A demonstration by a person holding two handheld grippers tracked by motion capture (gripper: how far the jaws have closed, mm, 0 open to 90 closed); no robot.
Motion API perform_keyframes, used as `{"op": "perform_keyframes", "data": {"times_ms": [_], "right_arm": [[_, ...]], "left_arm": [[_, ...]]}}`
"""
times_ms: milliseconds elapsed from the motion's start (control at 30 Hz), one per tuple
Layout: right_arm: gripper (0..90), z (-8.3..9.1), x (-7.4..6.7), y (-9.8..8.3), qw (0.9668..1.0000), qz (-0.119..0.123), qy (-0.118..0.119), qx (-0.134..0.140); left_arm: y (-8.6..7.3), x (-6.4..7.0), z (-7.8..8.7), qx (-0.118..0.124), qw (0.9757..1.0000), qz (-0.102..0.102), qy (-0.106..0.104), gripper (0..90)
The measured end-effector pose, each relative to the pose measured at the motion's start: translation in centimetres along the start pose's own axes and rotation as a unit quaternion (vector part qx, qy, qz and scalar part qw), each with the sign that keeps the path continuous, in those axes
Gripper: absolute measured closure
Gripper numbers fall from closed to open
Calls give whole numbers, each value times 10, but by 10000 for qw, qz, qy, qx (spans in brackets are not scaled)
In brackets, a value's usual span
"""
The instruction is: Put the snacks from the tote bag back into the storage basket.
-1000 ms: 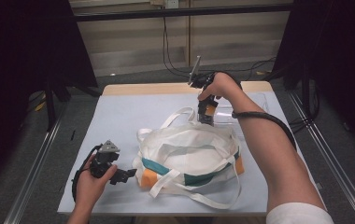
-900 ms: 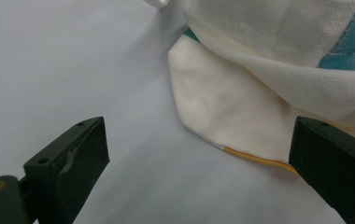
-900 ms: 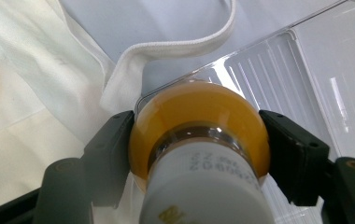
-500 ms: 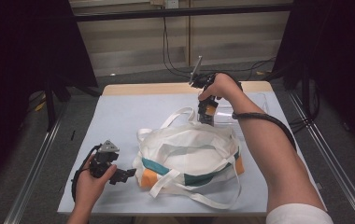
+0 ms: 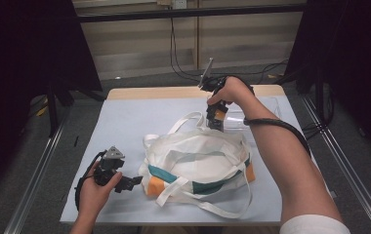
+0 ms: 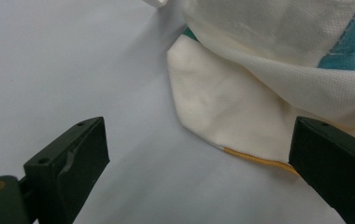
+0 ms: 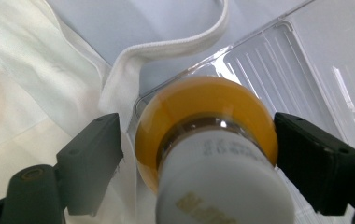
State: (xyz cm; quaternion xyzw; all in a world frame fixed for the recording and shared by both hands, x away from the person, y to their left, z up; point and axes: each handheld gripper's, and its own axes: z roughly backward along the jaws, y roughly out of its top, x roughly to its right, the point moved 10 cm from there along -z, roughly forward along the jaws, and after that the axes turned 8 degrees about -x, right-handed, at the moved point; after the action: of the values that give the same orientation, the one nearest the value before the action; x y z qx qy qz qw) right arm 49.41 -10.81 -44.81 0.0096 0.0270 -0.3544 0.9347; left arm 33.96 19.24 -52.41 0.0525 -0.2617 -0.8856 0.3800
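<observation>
A white tote bag (image 5: 198,161) with teal and orange patches lies crumpled in the middle of the table, its straps loose. At its far edge my right gripper (image 5: 216,122) points down around a small orange bottle with a white cap (image 7: 203,112). Its jaws have just been opening, and the bottle stands between them with a gap at the left jaw. The bottle sits at the corner of a clear plastic tray (image 7: 297,65). My left gripper (image 5: 133,182) rests open near the bag's front left corner (image 6: 241,107), with nothing between its jaws (image 6: 199,140).
The grey-blue table mat (image 5: 125,122) has bare room at the left and far left. The clear tray (image 5: 257,122) lies at the right rear, beside the bag. A bag strap (image 7: 180,39) curls across the mat next to the tray. Dark stands flank the table.
</observation>
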Motion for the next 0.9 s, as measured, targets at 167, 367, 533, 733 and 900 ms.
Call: {"op": "perform_keyframes", "data": {"times_ms": [167, 367, 533, 733, 900], "right_arm": [[145, 2, -1, -4, 10000, -21, 31, 0], [132, 5, -2, -9, 10000, -14, 9, 42], [121, 8, -5, -14, 10000, -66, 40, 62], [106, 9, -7, -19, 9999, -85, 49, 49], [96, 12, -8, -23, 9998, -149, 80, 91]], "left_arm": [[0, 0, 0, -4, 10000, -10, 9, 46], [-1, 1, 1, -14, 10000, -32, -6, 46], [-1, 0, 1, -3, 10000, -12, 0, 46], [-1, -1, 1, -8, 10000, -2, 9, 46], [-2, -1, 1, -23, 10000, -1, 15, 46]]}}
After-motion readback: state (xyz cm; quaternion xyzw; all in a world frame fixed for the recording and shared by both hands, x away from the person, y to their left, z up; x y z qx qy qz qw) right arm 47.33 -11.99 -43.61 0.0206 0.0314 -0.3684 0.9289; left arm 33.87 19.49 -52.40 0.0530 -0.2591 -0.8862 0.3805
